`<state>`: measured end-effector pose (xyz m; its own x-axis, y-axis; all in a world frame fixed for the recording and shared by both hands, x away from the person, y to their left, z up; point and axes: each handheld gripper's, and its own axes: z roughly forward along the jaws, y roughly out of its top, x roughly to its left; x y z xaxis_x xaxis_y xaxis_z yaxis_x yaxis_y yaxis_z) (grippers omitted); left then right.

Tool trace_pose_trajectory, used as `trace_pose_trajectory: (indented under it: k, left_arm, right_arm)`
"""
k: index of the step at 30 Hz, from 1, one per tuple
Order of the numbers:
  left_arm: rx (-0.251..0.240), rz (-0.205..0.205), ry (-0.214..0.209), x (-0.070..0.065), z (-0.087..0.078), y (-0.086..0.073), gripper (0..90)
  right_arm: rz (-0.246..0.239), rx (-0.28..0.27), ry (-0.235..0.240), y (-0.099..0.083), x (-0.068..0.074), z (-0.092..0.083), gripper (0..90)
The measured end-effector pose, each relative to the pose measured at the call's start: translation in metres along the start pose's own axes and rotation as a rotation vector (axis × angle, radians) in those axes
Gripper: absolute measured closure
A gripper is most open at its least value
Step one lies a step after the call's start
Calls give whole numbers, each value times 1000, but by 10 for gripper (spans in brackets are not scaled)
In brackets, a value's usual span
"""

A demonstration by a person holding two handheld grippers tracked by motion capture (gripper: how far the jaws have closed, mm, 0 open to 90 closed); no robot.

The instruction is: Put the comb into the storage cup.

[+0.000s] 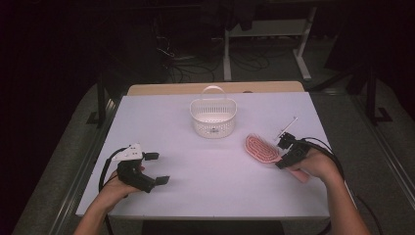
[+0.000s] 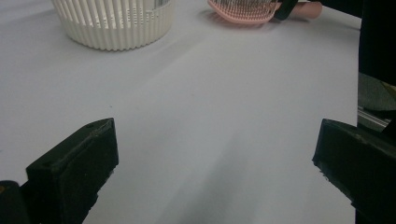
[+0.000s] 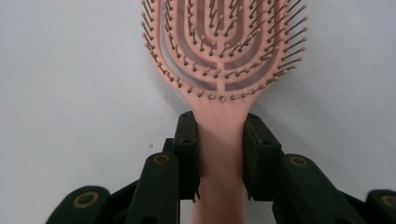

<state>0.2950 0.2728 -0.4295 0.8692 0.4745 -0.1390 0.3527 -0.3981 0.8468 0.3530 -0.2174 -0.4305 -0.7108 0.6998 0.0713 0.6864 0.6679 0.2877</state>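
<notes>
White table [image 1: 215,191]: the work surface, bare across the middle, so I have a free path between the 2 grippers and the container at the far edge.

White slatted basket [image 1: 213,117]: upright near the far middle of the table, handle raised, its mouth facing up; I judge it the likely destination, as it stands just beyond and left of the brush head.

Pink hairbrush [image 1: 262,148]: lying on the table at the right, bristles up, head pointing toward the basket, handle toward me. That orientation gives my right gripper the narrow neck to take.

Right gripper [image 3: 219,154]: its 2 black jaws are closed onto the handle just below the bristle head, pads pressed against both sides. Gripping at the neck should keep the head from swinging on a lift.

Left gripper [image 1: 156,169]: resting at the near left, well apart from brush and basket, jaws spread wide with nothing between them, held in reserve.
</notes>
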Motion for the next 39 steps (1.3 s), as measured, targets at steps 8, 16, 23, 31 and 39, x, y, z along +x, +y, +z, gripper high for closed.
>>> trace_pose_trajectory:
  k: [8, 16, 23, 31, 39]
  left_arm:
    - [0, 0, 2, 0, 0, 0, 0]
    - [-1, 0, 1, 0, 0, 0, 0]
    - [-1, 1, 1, 0, 0, 0, 0]
    - [-1, -1, 3, 0, 0, 0, 0]
    - [-4, -9, 5, 1, 0, 0, 0]
  right_arm:
    - [16, -59, 12, -2, -4, -5, 689]
    - [6, -159, 15, -3, -5, -14, 688]
    - [10, -252, 18, -3, -5, -21, 688]
    - [1, -327, 29, -3, -4, -25, 688]
    - [-5, -415, 73, -2, -3, -30, 688]
